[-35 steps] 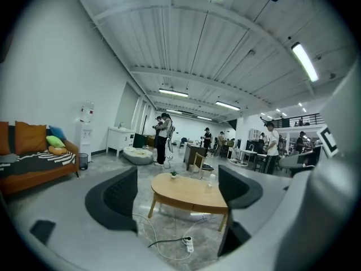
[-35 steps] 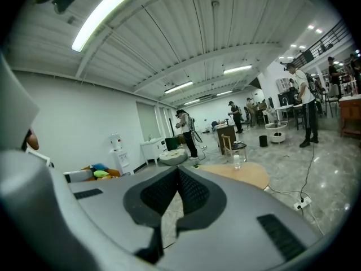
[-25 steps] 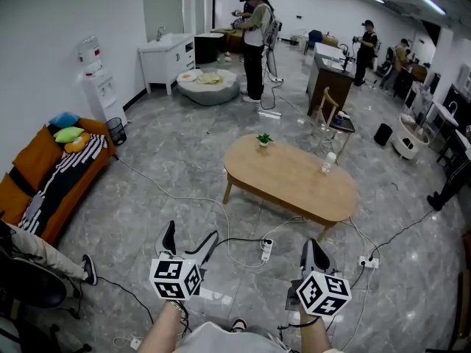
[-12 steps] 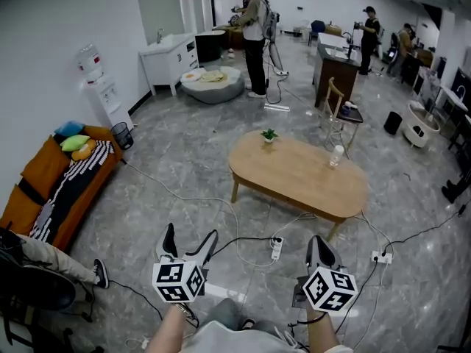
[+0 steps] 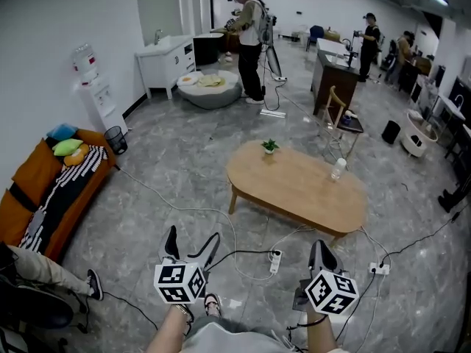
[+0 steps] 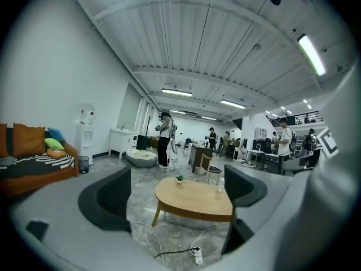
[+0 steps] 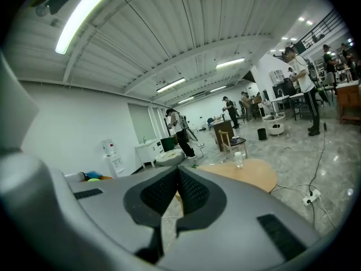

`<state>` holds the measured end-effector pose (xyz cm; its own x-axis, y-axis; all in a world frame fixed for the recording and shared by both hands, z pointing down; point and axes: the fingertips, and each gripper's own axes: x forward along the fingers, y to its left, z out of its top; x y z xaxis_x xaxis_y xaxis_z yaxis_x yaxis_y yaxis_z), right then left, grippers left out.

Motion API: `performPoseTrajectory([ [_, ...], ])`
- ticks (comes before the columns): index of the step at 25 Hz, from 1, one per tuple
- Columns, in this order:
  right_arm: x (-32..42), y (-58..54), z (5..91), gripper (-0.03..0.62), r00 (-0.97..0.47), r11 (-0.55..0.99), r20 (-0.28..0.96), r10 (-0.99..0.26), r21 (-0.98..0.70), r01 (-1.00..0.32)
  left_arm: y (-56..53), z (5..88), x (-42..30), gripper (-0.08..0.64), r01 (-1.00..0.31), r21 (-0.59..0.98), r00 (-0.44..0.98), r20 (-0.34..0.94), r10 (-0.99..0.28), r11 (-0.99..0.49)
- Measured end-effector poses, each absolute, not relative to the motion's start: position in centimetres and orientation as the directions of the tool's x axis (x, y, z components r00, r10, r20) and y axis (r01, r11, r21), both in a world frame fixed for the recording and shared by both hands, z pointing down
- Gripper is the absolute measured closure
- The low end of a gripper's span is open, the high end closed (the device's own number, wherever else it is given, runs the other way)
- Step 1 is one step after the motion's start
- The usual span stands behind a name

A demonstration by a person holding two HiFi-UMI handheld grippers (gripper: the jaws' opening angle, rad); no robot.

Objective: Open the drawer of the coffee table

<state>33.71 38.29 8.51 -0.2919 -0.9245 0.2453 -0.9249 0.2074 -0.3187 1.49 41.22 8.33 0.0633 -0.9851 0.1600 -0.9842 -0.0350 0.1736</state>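
An oval wooden coffee table [image 5: 298,190] stands on the grey floor ahead of me, a few steps off. On it are a small potted plant [image 5: 269,146] and a clear bottle [image 5: 338,169]. No drawer front shows in the head view. In the left gripper view the table [image 6: 192,200] shows between the two wide-apart jaws. My left gripper [image 5: 190,245] is open and empty, held low at the lower left. My right gripper [image 5: 319,254] is shut on nothing, at the lower right. The right gripper view has the table [image 7: 248,174] beyond the closed pads.
Cables and a power strip [image 5: 274,260] lie on the floor between me and the table. An orange sofa [image 5: 44,190] lines the left wall. A chair [image 5: 337,120] stands behind the table. Several people [image 5: 250,35] stand at the back of the room.
The view has shifted slightly; the table sits a little lower and nearer in the picture. Both grippers keep the same poses and states.
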Motion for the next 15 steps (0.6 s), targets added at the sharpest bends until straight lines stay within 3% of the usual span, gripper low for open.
performPoseTrajectory([
  [15, 22.5, 26.7, 6.2, 0.592, -0.222, 0.152, 0.21, -0.952, -0.307, -0.939, 27.7, 6.6, -11.4, 0.058, -0.976, 0.195, 0.117, 0.12, -0.986, -0.092],
])
